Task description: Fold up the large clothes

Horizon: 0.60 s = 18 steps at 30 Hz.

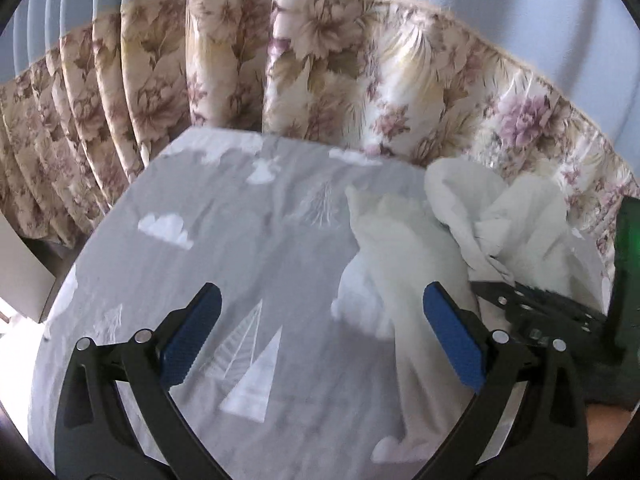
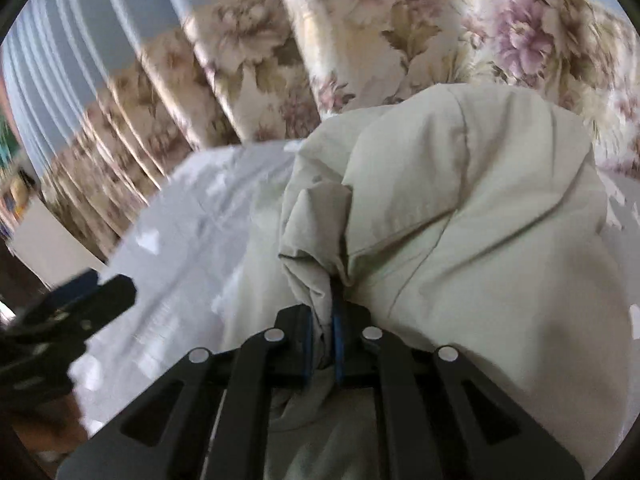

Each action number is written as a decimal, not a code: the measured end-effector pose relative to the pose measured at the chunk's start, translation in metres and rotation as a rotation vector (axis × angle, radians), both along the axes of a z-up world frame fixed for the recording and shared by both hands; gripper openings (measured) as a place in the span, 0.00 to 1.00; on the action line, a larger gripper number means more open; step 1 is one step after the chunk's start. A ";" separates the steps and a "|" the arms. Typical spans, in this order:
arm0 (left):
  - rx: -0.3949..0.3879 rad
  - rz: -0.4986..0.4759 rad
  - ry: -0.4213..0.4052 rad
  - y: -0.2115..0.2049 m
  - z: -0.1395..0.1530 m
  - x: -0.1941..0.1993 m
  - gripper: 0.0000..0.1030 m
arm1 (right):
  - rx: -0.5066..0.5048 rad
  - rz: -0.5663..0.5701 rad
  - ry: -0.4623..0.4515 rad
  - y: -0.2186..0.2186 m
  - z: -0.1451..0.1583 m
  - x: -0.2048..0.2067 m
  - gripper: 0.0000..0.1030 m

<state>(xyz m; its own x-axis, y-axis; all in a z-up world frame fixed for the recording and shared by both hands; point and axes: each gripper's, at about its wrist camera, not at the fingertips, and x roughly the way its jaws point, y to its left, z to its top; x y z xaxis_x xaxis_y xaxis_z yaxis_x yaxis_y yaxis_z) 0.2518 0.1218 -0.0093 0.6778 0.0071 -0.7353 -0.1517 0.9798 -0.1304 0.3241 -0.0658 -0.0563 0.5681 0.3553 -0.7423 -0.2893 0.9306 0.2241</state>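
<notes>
Blue pads on the right gripper (image 2: 322, 332) are pressed nearly together, pinching a bunched fold of the pale garment (image 2: 460, 216), and from that pinch the cloth balloons up and away ahead of the fingers, a seam running across the mound, a loose flap (image 2: 316, 240) drooping just left of the grip. Over on the other side, the left gripper (image 1: 320, 332) stands with its jaws spread wide and nothing between them, only the grey sheet (image 1: 224, 240) with its white cloud and tree prints showing through the gap. Now the relation that matters: from the left fingers, the garment lies ahead and to the right, its near strip running past the right-hand pad (image 1: 452, 336) toward the camera, its bulk heaped further out beside the right gripper's black tip (image 1: 504, 300). So the cloth's long line, as far as I can judge, runs from that heap back along the right edge of the left view, not across the bed. The right hand is plainly the nearer one, it's already on the fabric; the left is apart from it, over bare sheet. My read is that the left has to swing rightward to find a second edge before any fold can be laid flat. Behind everything hangs the floral curtain (image 1: 360, 76). Blur in the right view hides the finer creases.
</notes>
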 end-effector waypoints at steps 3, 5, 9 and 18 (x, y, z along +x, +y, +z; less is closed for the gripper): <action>-0.003 -0.025 0.019 -0.009 -0.006 -0.005 0.97 | -0.062 0.004 -0.025 0.008 0.004 -0.003 0.15; -0.007 -0.038 0.022 -0.018 -0.005 -0.011 0.97 | -0.050 0.009 -0.011 0.001 0.014 -0.008 0.33; -0.067 -0.077 0.006 -0.043 0.002 -0.020 0.97 | 0.078 -0.011 -0.071 -0.046 0.054 -0.035 0.80; -0.086 -0.165 -0.022 -0.105 0.015 -0.036 0.97 | 0.025 -0.231 -0.267 -0.187 0.105 -0.098 0.87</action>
